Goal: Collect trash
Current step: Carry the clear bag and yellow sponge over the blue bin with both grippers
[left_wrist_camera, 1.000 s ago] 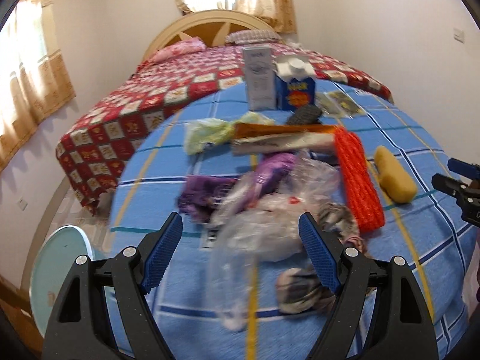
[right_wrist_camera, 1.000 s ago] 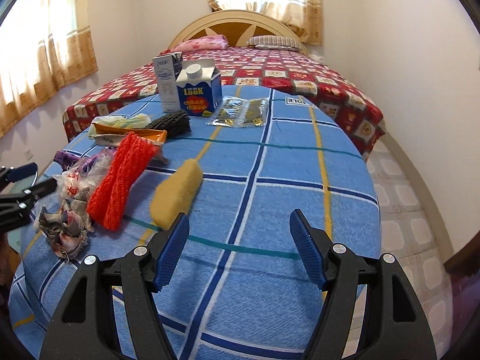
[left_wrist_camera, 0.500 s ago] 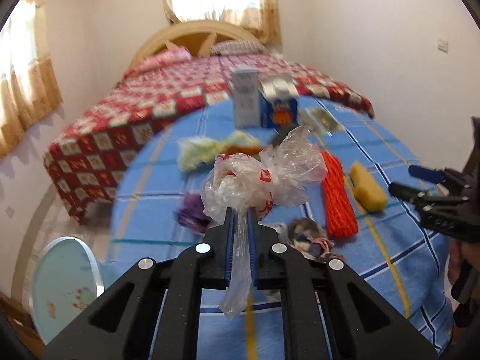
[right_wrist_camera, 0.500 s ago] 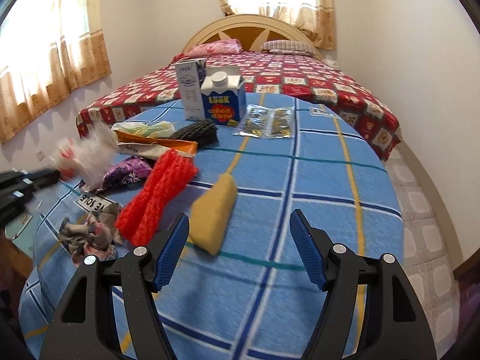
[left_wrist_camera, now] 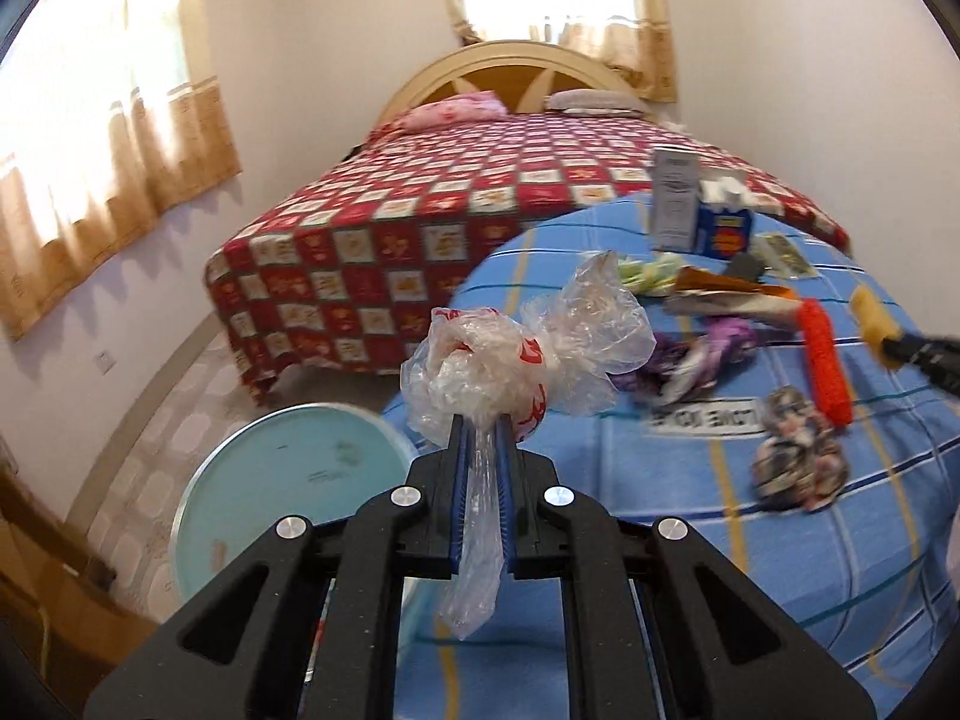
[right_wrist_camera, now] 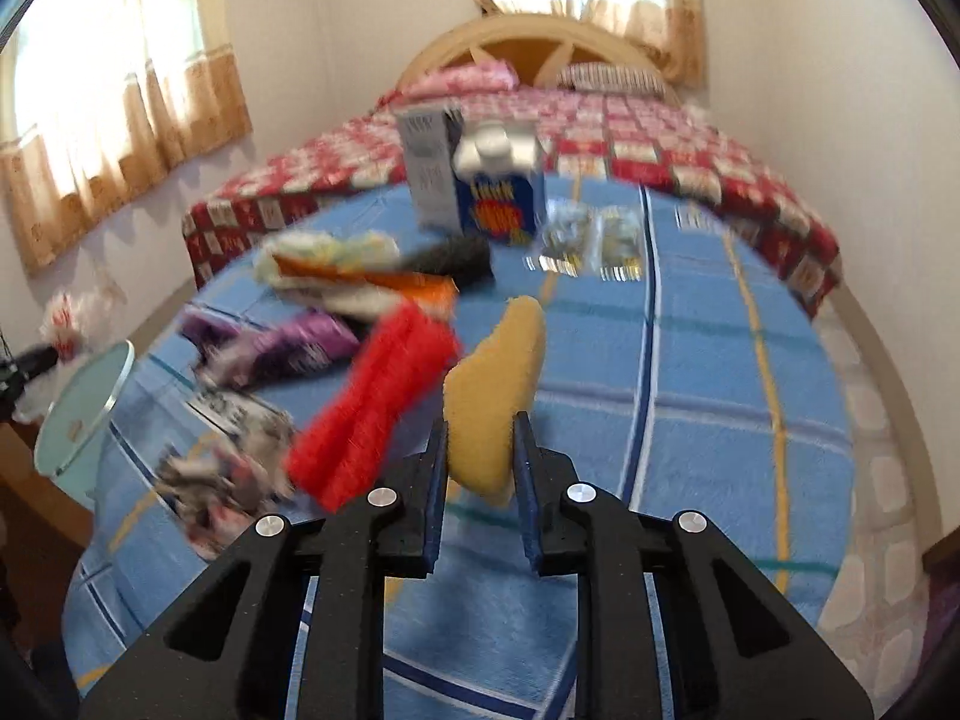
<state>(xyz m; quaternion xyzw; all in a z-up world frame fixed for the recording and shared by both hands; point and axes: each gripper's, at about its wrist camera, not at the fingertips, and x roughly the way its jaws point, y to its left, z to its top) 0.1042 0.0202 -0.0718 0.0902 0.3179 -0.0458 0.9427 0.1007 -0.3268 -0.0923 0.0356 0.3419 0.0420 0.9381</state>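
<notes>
Past the table's left edge, over the bin | our left gripper clenched the bag | right gripper just closed on the sponge | risk: thin film slipping free.

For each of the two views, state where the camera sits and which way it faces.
Left wrist: on the left gripper, facing the bed past the table's edge; its fingers clamp a clear plastic bag.
Right wrist: on the right gripper, facing across the blue table; jaws just closed on the yellow sponge.
Shared: red scrubber, blue carton.
</notes>
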